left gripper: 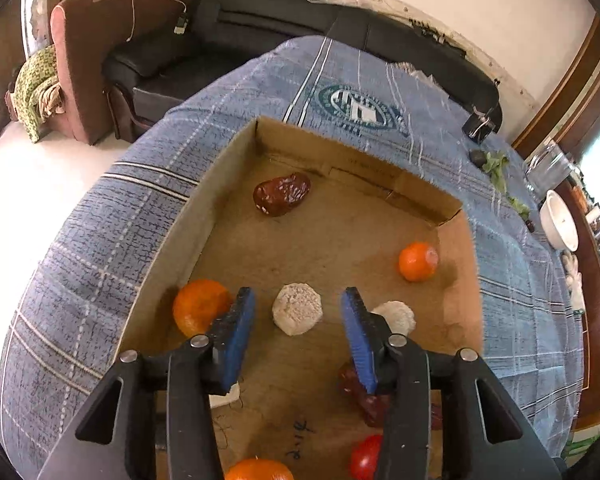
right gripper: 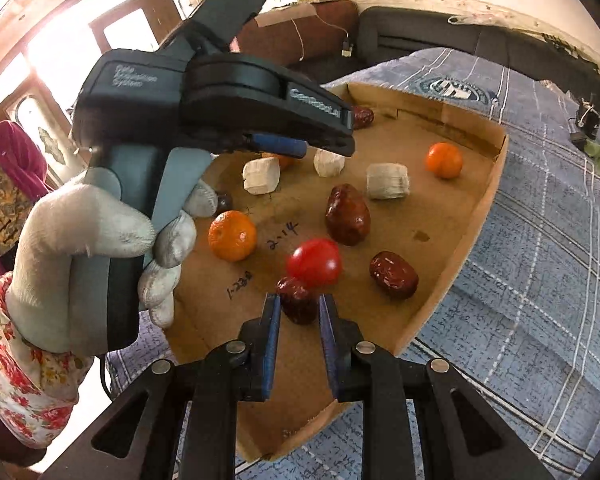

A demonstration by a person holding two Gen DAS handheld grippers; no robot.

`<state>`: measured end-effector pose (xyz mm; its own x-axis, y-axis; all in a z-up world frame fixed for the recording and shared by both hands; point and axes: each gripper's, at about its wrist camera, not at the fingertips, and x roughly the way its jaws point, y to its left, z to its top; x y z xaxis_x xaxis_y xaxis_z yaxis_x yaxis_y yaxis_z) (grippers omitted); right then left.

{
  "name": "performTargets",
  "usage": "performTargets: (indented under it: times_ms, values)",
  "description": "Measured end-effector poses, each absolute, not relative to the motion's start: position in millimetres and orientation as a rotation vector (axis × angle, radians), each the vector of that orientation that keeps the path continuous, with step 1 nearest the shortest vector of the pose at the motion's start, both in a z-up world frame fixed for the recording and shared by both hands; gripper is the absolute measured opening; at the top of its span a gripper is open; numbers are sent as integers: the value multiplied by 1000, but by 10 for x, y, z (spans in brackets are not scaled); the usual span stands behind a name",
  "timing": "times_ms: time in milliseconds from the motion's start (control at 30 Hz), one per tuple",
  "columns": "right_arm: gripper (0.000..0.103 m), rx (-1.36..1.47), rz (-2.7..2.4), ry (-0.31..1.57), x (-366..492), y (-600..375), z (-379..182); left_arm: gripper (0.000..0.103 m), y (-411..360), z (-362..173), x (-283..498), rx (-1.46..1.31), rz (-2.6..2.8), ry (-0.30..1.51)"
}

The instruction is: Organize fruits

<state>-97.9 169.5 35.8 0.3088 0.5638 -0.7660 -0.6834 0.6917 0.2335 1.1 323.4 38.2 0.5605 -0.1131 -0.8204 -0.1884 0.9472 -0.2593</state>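
A shallow cardboard tray (left gripper: 228, 184) (right gripper: 496, 168) on a blue plaid cloth holds oranges, dark red dates, white lumps and a red tomato. In the left wrist view my left gripper (left gripper: 298, 304) is open above a white lump (left gripper: 297, 309), with an orange (left gripper: 198, 306) at its left finger and a second lump (left gripper: 396, 314) at its right. A date (left gripper: 282, 193) lies far back, another orange (left gripper: 417, 261) to the right. In the right wrist view my right gripper (right gripper: 299, 308) is open, its fingers on either side of a date (right gripper: 298, 300), with the tomato (right gripper: 315, 262) just beyond. The left gripper (right gripper: 276, 142) hovers over the tray's far left.
A black sofa (left gripper: 308, 28) and a brown armchair (left gripper: 84, 60) stand beyond the table. A white bowl (left gripper: 558, 220), a glass jar (left gripper: 548, 168) and green leaves (left gripper: 496, 164) sit at the table's right side. More dates (right gripper: 347, 214) (right gripper: 393, 274) and an orange (right gripper: 232, 235) lie mid-tray.
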Motion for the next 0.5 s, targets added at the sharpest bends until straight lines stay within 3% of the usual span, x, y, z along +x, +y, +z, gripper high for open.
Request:
performTargets:
  times_ms: [167, 400, 500]
  values:
    - [63, -91, 787, 888, -1009, 1428, 493, 61, 3122, 656, -300, -275, 134, 864]
    - [75, 41, 586, 782, -979, 823, 688, 95, 2761, 1007, -868, -190, 362, 681]
    - [82, 45, 460, 724, -1030, 662, 760, 99, 2634, 1069, -984, -178, 379, 658]
